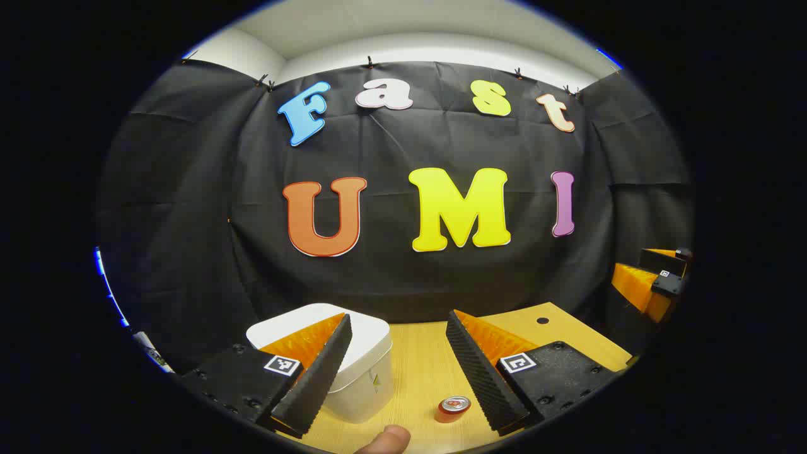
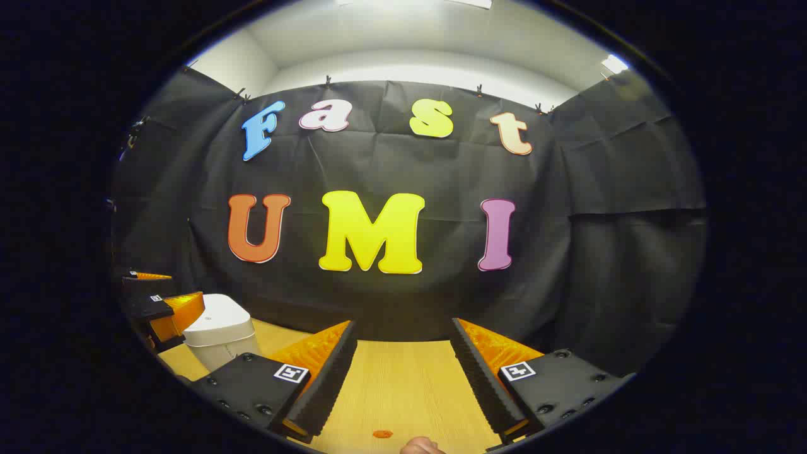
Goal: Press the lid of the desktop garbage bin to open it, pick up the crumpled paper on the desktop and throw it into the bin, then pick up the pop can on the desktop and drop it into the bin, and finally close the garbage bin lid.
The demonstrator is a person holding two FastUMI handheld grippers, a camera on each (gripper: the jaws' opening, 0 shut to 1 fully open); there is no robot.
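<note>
Both my grippers hover above the worktop (image 1: 416,359), jaws spread wide and gripping nothing. My left gripper (image 1: 394,372) looks down at the bin (image 1: 359,372), which sits low and just left of centre, partly behind the left finger, lid flat and closed. The can (image 1: 452,407) stands upright a little right of the bin, close below and between my left fingers, nearer the right one. My right gripper (image 2: 400,384) sees the bin (image 2: 220,331) far off to its left, with the other gripper beside it. I cannot make out the crumpled paper. The left gripper is clearly the nearer one to the lid, so I judge the press comes from it: ahead, down and slightly left.
</note>
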